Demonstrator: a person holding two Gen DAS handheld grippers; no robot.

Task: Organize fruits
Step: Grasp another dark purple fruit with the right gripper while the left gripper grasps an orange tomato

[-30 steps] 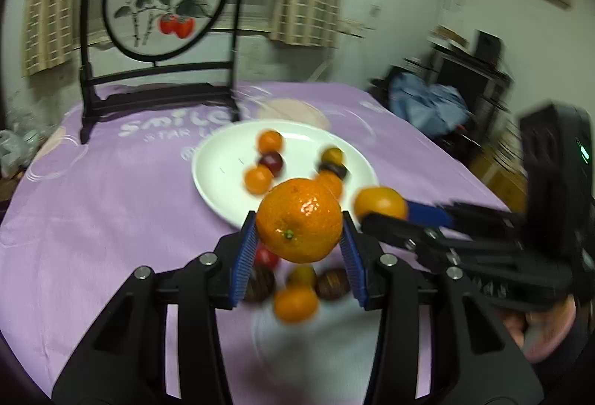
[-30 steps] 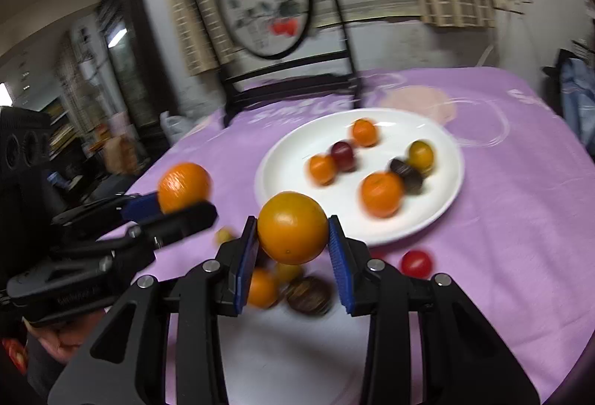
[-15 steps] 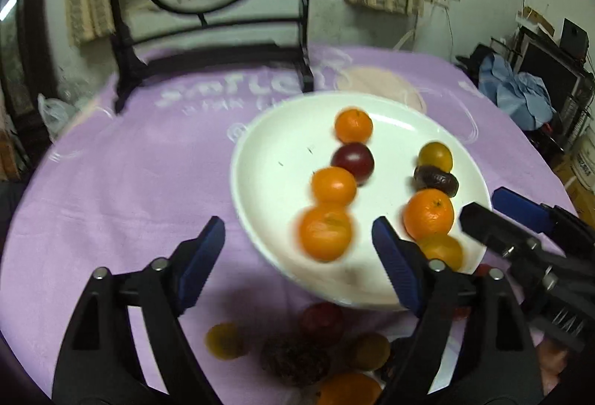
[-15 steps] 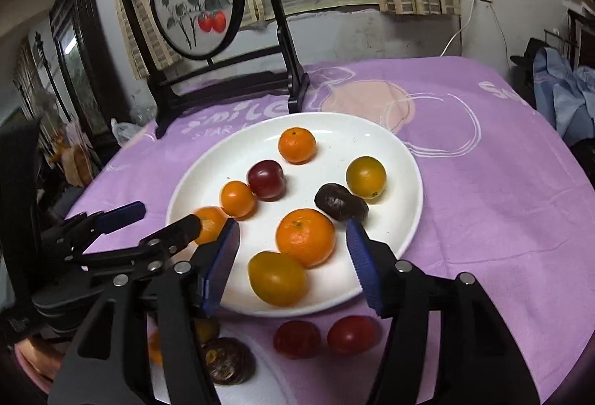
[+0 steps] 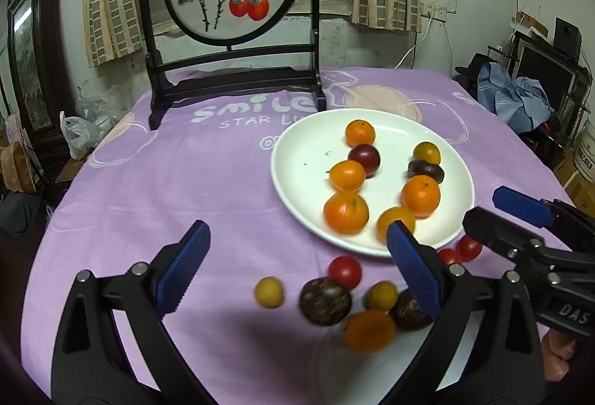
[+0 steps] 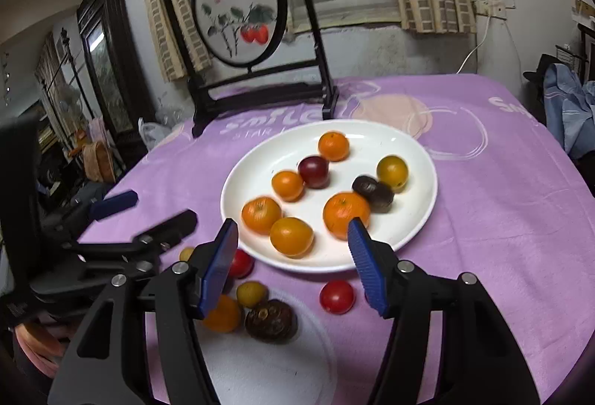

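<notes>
Hovering empty, jaws just opened, nothing between them: left hand-held gripper (image 5: pixel 297 256) spread wide, right hand-held gripper (image 6: pixel 293 252) spread less. Eight fruits sit on the white plate (image 5: pixel 297 182); loose fruits (image 5: pixel 325 301) lie near it on the table (image 5: pixel 167 182). Risk: round fruit rolling off if nudged.

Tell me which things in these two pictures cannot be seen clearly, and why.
- Left view: a dark fruit beside the orange one is partly hidden by the left tool's finger.
- Right view: a red tomato is half hidden behind the right tool's finger.
- Right view: the left tool is blurred.
- Both views: the clear plate's near rim is hidden by the tools.
</notes>
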